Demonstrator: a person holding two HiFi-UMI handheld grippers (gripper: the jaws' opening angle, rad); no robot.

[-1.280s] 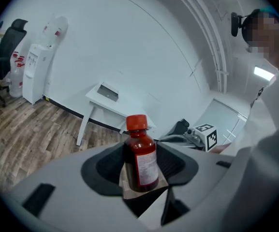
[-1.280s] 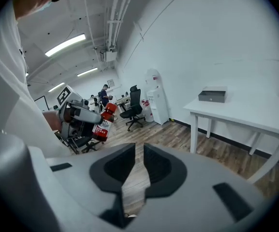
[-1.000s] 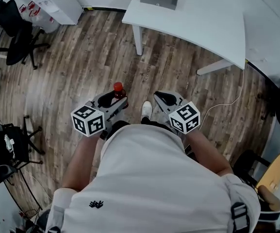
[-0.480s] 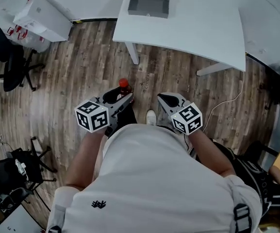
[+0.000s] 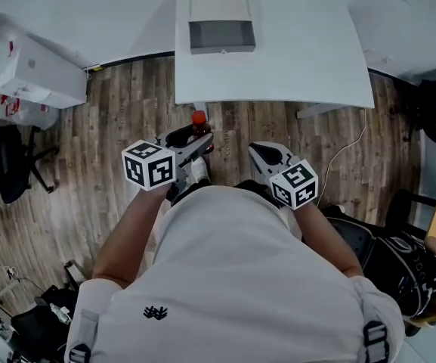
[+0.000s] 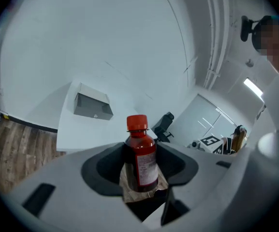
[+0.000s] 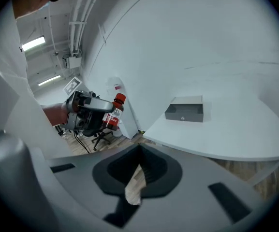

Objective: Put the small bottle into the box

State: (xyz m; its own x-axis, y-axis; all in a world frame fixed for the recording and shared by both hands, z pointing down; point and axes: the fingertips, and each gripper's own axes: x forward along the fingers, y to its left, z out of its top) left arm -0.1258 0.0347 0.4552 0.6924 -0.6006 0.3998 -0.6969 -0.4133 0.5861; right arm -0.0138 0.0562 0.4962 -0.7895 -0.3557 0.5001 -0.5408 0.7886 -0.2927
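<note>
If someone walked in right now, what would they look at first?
Probably the small bottle with its bright red cap, standing upright between the jaws of the left gripper. After that, the black-and-white marker cubes riding on the two grippers, and the grey box sitting on the white table just ahead of the person.

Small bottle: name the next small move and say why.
Probably carry the small bottle forward over the table toward the box: the left gripper grips it upright, and the box sits well ahead, on the table's far side.
</note>
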